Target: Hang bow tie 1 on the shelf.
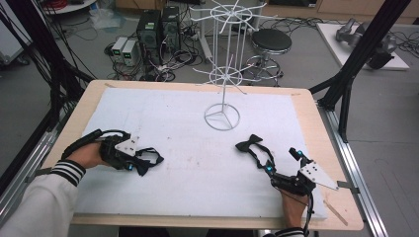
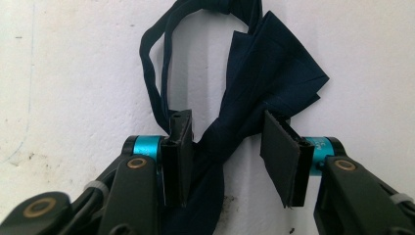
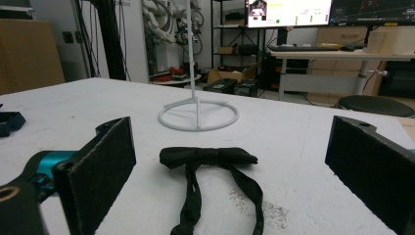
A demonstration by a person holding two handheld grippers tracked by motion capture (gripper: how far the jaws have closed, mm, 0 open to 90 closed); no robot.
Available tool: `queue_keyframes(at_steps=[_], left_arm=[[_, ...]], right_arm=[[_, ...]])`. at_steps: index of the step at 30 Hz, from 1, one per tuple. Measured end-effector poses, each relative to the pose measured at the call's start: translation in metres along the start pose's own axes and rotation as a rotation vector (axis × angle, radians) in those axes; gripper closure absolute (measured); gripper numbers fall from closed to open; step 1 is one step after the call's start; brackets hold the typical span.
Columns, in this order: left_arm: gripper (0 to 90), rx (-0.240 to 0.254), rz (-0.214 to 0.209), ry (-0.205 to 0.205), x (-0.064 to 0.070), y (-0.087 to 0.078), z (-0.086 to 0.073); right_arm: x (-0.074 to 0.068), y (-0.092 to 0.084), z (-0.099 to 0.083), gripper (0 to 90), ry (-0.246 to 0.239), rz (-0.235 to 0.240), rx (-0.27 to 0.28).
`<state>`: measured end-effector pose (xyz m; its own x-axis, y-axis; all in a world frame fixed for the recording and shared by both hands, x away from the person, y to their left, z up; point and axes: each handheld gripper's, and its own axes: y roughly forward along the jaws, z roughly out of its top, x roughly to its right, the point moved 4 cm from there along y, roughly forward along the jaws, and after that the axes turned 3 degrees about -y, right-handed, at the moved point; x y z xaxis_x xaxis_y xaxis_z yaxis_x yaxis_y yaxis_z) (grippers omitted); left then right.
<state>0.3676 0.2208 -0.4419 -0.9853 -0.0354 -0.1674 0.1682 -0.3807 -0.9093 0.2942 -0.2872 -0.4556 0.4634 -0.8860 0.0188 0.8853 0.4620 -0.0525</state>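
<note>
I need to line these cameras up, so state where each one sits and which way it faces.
High view: above the person's side, looking down on the white foam-covered table; both forearms show.
Left gripper view: rides the left gripper, facing down at the dark navy fabric bow tie; black jaws show.
Right gripper view: low, level across the table toward the black fabric bow tie; jaws wide apart.
Shared: white wire stand.

Lighting is even and diffuse from overhead; the white pad [image 1: 188, 163] reads bright without glare. Shadows are soft and short beneath the wire stand [image 1: 223, 74]. The high view is slightly soft and bows at its edges. The left gripper view is sharp on the navy bow tie [image 2: 259, 93]. In the right gripper view the near pads [image 3: 98, 171] blur; a background monitor [image 3: 288, 12] is blown out.
</note>
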Motion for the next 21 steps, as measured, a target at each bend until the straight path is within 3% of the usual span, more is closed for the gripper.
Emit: queue_keyframes(at_steps=[14,21], left_arm=[[54.1,-0.005,-0.008,0.060,0.0007,0.0010,0.0040],[53.7,0.012,-0.028,0.030,-0.0011,0.0024,0.0031]], right_arm=[[-0.0001,-0.0001,-0.0001,3.8,0.002,-0.002,-0.002],[0.0000,-0.0001,-0.0001,3.8,0.004,-0.002,-0.002]])
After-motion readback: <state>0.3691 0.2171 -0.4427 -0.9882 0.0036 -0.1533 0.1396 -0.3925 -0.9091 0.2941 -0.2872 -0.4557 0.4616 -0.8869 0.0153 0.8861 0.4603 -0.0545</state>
